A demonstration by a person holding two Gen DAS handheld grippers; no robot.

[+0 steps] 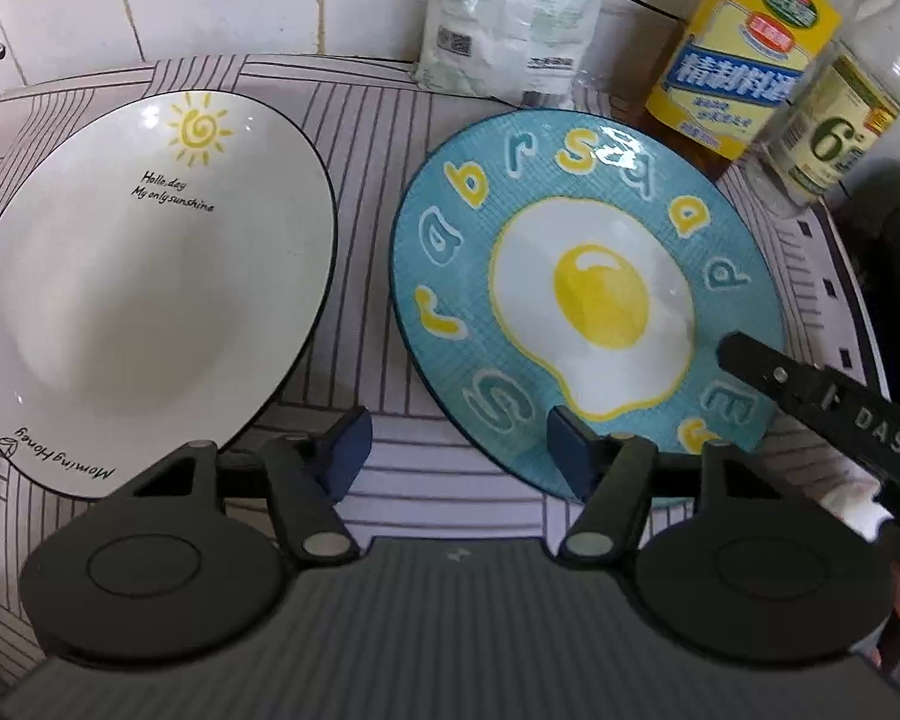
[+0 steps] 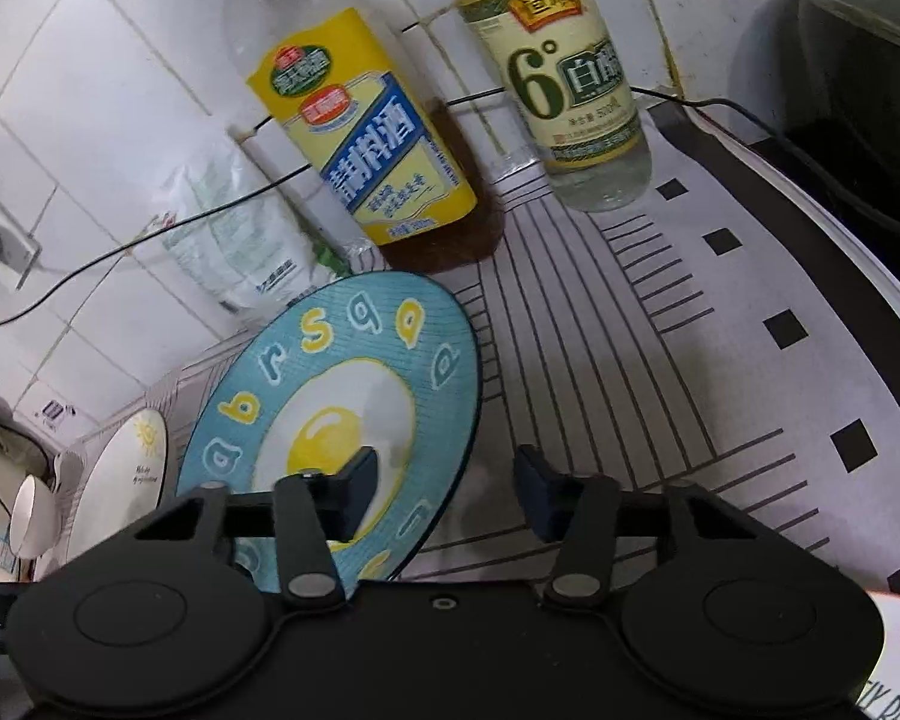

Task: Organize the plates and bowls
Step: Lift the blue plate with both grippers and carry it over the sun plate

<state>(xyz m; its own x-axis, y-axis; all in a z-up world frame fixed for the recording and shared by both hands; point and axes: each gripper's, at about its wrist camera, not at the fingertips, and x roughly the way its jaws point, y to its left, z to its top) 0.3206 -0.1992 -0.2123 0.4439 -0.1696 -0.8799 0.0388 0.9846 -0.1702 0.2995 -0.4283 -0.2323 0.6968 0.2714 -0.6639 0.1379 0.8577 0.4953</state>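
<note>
A white plate with a yellow sun (image 1: pixel 144 276) lies on the striped mat at the left. A blue plate with a fried-egg picture (image 1: pixel 588 294) lies to its right. My left gripper (image 1: pixel 459 450) is open and empty, hovering near the front between the two plates. My right gripper (image 2: pixel 447 489) is open and empty, straddling the right edge of the blue plate (image 2: pixel 330 414), its left finger over the plate. Its finger reaches over the blue plate in the left wrist view (image 1: pixel 810 396). The white plate (image 2: pixel 129 468) shows at the far left.
A yellow-labelled bottle (image 2: pixel 354 138) and a clear vinegar bottle (image 2: pixel 561 78) stand against the tiled wall behind the blue plate. A plastic bag (image 1: pixel 504 24) leans on the wall. A white bowl (image 2: pixel 30 516) sits far left. A dark appliance (image 2: pixel 858 78) stands at the right.
</note>
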